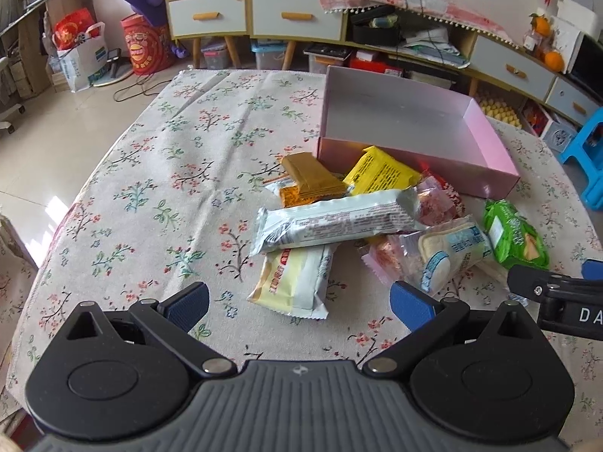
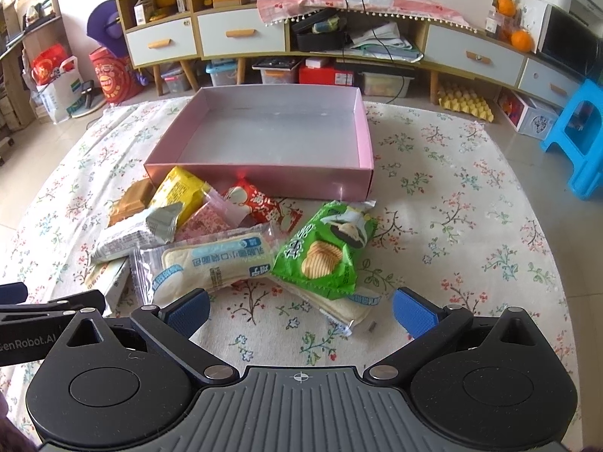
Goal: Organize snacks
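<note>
Your left gripper [image 1: 299, 307] and right gripper [image 2: 300, 308] both gaped wide, holding nothing, over the floral tablecloth [image 1: 158, 173]; snacks [image 2: 233, 241] lay heaped before the pink box [image 2: 264, 139], drawer cabinets [image 2: 241, 34] behind.

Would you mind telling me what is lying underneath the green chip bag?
The green chip bag rests on a cream, flat bread packet, whose near end pokes out toward the camera. The rest of that packet is covered, so anything else beneath stays hidden.

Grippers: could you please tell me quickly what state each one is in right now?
Left gripper: open, holding nothing.
Right gripper: open, holding nothing.
</note>
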{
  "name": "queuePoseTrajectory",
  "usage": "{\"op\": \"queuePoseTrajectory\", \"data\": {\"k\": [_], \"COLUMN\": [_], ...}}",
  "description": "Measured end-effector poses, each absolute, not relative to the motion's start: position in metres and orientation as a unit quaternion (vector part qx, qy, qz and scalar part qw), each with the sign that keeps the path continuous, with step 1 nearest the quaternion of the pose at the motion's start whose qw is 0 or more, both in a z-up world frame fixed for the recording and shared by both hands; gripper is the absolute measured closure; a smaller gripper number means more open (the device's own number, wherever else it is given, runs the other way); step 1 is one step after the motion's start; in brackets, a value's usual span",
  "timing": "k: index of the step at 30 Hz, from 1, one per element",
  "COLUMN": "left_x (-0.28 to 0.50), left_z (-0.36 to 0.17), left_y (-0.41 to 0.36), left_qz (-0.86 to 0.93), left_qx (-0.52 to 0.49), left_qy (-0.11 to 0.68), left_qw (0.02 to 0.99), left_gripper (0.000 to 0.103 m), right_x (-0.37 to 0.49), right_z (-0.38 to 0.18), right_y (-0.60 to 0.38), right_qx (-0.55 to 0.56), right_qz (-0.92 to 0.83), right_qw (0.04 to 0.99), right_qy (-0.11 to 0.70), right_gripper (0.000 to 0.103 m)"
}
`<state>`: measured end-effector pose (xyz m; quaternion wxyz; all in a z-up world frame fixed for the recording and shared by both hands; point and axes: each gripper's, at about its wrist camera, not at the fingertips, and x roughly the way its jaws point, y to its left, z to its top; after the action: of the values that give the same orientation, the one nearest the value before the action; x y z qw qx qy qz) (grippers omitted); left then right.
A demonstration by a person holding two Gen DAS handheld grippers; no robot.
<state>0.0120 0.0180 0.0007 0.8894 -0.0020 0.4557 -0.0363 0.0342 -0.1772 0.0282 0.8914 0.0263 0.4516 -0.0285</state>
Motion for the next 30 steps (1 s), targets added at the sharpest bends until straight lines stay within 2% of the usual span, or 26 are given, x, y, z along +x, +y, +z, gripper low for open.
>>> {"op": "queuePoseTrajectory", "data": {"k": [7, 16, 20, 24, 25, 27, 30], "left_x": [0.026, 0.062, 0.070, 0.073, 0.073, 0.073, 0.071], "left_z": [0.010, 0.004, -0.003, -0.008, -0.009, -0.013, -0.020], "left_y": [0.016, 0.035, 0.040, 0.029, 0.027, 0.024, 0.015], "left_qz": [-0.082, -0.113, -0.183, -0.242, -0.249, -0.262, -0.279], "left_qx": [0.044, 0.025, 0.030, 0.096, 0.105, 0.122, 0.163], "left_qy": [0.462, 0.483, 0.472, 0.442, 0.436, 0.424, 0.411], "left_qw": [0.882, 0.868, 0.862, 0.859, 0.858, 0.858, 0.852], "left_gripper": [0.000, 0.003, 0.014, 0.032, 0.034, 0.040, 0.042], "right_x": [0.052, 0.088, 0.091, 0.095, 0.094, 0.093, 0.094], "right_z": [0.044, 0.036, 0.019, 0.017, 0.017, 0.020, 0.025], "right_y": [-0.181, -0.192, -0.206, -0.207, -0.208, -0.210, -0.211], "right_qx": [0.030, 0.065, 0.158, 0.183, 0.196, 0.219, 0.249], "right_qz": [0.002, 0.035, 0.074, 0.084, 0.087, 0.090, 0.107], "right_qw": [0.882, 0.857, 0.838, 0.830, 0.827, 0.821, 0.813], "right_qy": [0.471, 0.511, 0.516, 0.520, 0.520, 0.519, 0.515], "right_gripper": [0.000, 0.000, 0.001, 0.002, 0.003, 0.007, 0.016]}}
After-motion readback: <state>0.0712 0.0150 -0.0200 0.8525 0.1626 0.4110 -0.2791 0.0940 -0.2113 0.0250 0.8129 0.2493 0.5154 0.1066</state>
